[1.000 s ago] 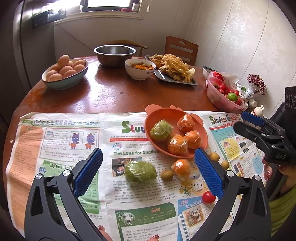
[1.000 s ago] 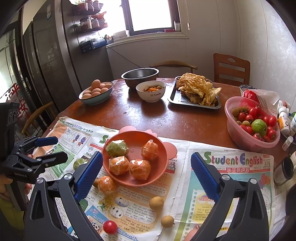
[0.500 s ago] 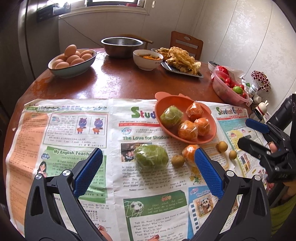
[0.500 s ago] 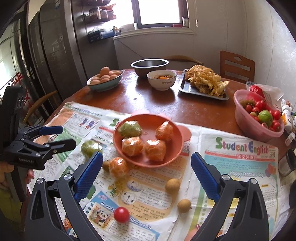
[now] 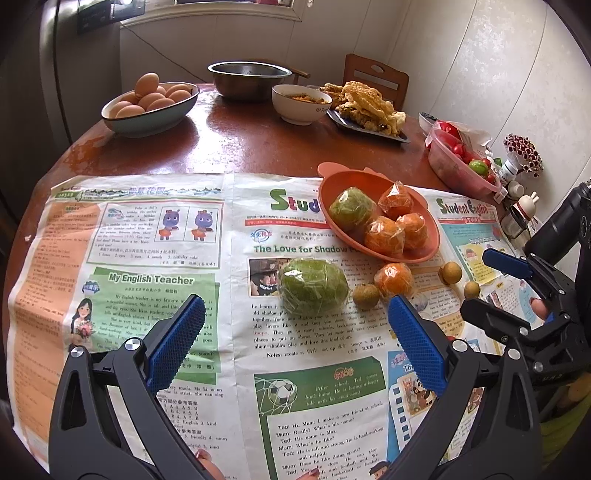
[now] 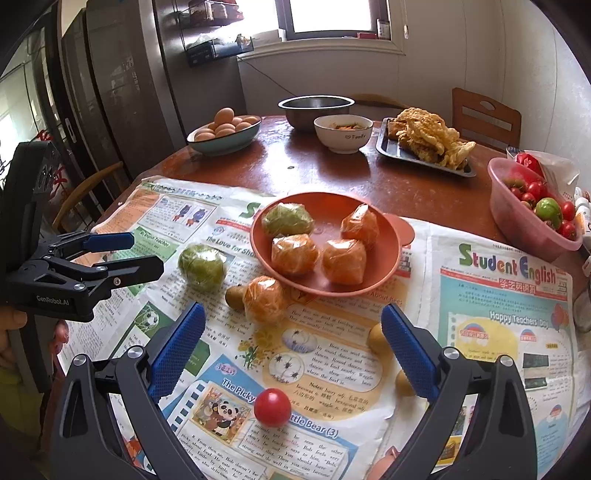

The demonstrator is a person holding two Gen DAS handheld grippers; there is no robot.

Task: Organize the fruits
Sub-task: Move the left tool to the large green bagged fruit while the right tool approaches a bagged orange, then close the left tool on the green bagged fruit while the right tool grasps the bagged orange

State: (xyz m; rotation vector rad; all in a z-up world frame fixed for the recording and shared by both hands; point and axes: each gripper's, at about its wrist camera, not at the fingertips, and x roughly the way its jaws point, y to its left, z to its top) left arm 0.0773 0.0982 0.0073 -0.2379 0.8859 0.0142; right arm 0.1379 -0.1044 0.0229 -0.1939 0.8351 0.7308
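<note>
Left gripper (image 5: pixel 295 332) and right gripper (image 6: pixel 293 332) both gape wide, empty. Plastic-wrapped green fruit (image 5: pixel 313 286) lies mid-frame on newspaper (image 5: pixel 147 258); round orange plastic plate (image 6: pixel 384 273) holds four wrapped fruits, centre.

1. Round reddish-brown wooden table (image 6: pixel 332 177), its surface glossy with reflected daylight.
2. Window (image 6: pixel 332 16) above a white sill, brightly backlit.
3. Pale, faintly patterned walls (image 5: pixel 491 74).
4. Wooden chair (image 6: pixel 485 116) at the table's far side; a second chair (image 6: pixel 79 195) at left.
5. Tall dark refrigerator (image 6: pixel 122 92) beside the window.
</note>
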